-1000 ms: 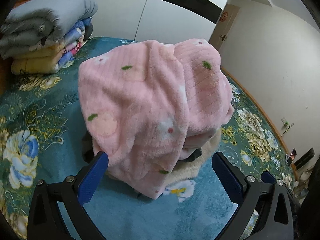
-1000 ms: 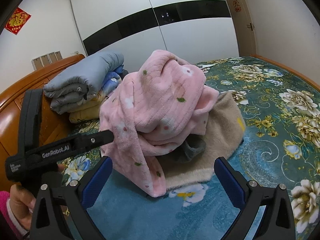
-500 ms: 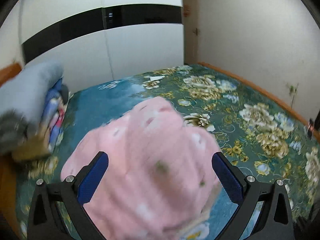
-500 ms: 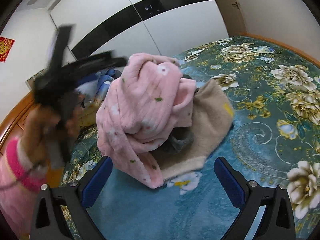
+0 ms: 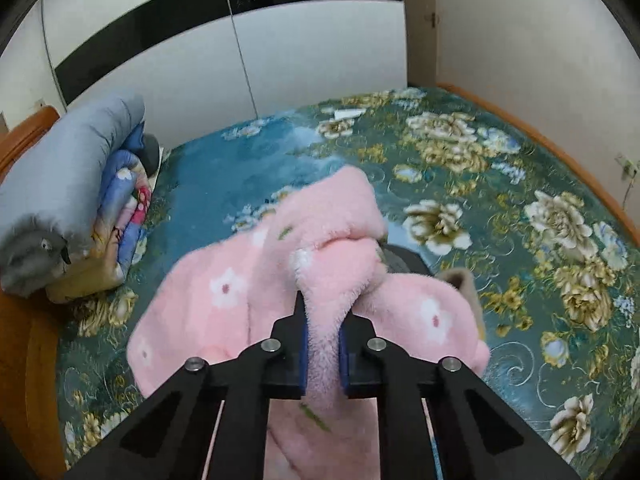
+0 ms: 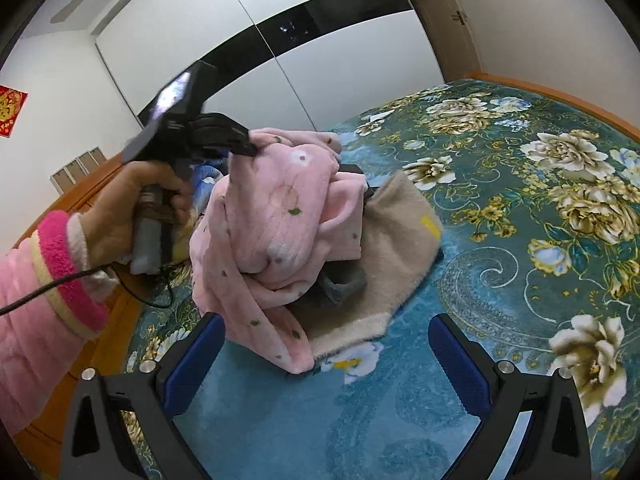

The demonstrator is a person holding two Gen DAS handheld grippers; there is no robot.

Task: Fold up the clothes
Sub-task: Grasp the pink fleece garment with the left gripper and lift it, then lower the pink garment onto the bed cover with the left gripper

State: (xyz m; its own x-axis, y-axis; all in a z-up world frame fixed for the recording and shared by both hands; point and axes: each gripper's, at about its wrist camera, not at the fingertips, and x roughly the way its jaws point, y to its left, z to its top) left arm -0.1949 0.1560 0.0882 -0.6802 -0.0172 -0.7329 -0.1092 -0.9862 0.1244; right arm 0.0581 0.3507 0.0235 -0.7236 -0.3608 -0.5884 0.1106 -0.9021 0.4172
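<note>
The left claw is clamped tight on a fold of the pink fleece garment, blue pads pressed into the nap. The right claw is spread wide with nothing in it, hovering over the bed just in front of that garment. The pink garment is heaped near the bed's middle, draped over a beige fleece piece and something grey. Left of the heap, by the headboard, sits a stack of folded quilts. Beyond the heap stands a white wardrobe.
</note>
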